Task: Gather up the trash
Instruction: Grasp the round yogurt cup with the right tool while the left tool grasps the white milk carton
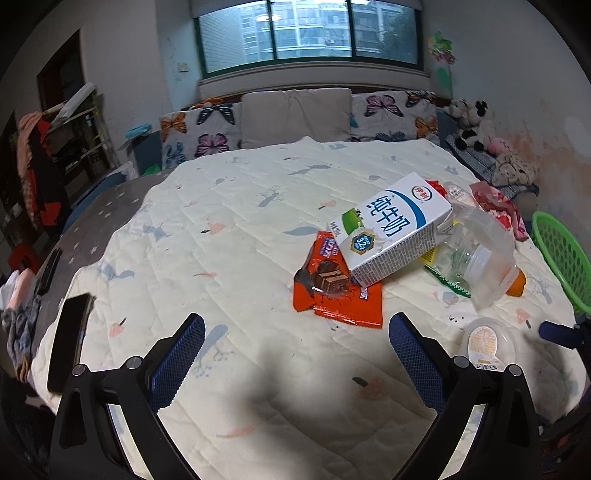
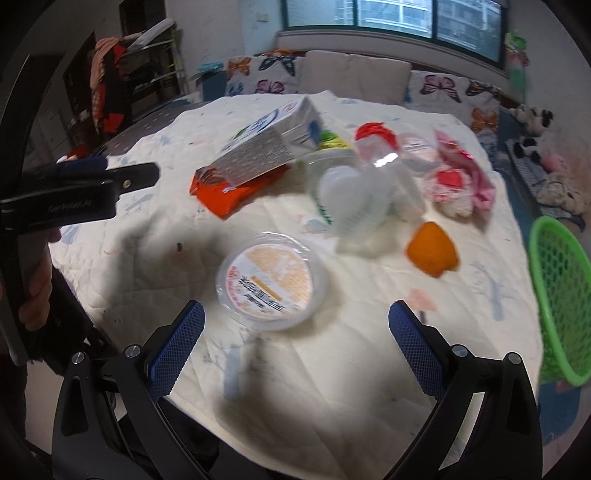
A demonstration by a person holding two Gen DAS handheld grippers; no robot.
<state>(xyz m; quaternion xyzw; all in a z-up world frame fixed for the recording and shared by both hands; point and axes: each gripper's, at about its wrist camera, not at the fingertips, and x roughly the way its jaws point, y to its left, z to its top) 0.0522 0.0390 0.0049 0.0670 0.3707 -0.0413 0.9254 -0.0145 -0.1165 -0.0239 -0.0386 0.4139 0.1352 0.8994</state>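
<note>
A cream quilt (image 1: 229, 236) printed with small trees and leaves covers the bed. At its head a plain beige pillow (image 1: 295, 116) sits between two butterfly-print pillows (image 1: 201, 134). Behind them a wide window (image 1: 310, 31) shows apartment buildings outside. A dark phone (image 1: 70, 347) lies near the quilt's left edge. Stuffed animals (image 1: 471, 123) are piled at the right, and clothes (image 1: 35, 173) hang at the far left.

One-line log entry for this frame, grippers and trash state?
left gripper: open, empty | right gripper: open, empty | milk carton, round lidded cup: on quilt | green basket: right edge
</note>
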